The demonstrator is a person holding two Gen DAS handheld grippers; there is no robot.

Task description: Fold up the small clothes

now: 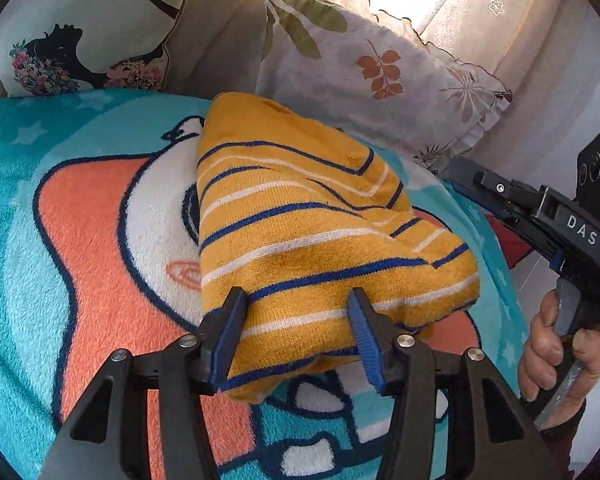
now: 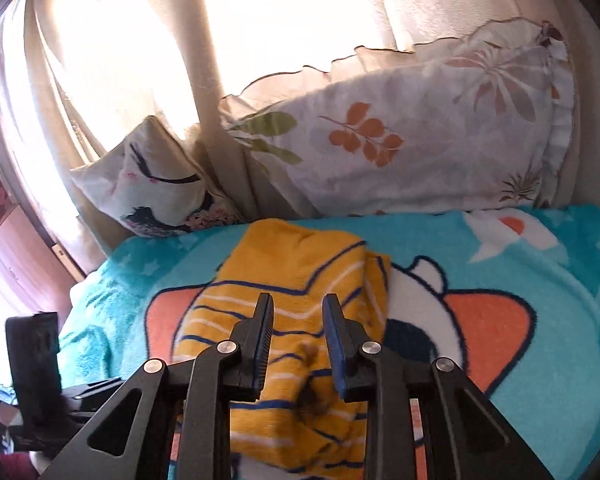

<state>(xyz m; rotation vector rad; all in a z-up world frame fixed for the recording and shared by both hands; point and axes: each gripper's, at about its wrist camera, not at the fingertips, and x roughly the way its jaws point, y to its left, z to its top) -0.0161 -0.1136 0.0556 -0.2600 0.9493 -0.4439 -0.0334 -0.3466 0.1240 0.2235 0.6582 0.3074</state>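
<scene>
The folded sweater [image 1: 320, 236] is mustard yellow with thin navy and white stripes. Under it, the fleece blanket [image 1: 16, 184] is turquoise with pale stars and a cartoon figure in coral, white and navy outline. One pillow [image 1: 384, 76] is off-white with orange, green and brownish leaves; another pillow [image 1: 80, 28] is cream with a black silhouette and small pink flowers. The curtain [image 2: 112, 40] is beige.

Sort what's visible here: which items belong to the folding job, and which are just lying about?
Part of the job:
- yellow striped garment, folded on the blanket
- left gripper, open
- right gripper, open

Just lying about:
- teal cartoon blanket
- leaf-print pillow
- floral silhouette cushion
- curtains
</scene>
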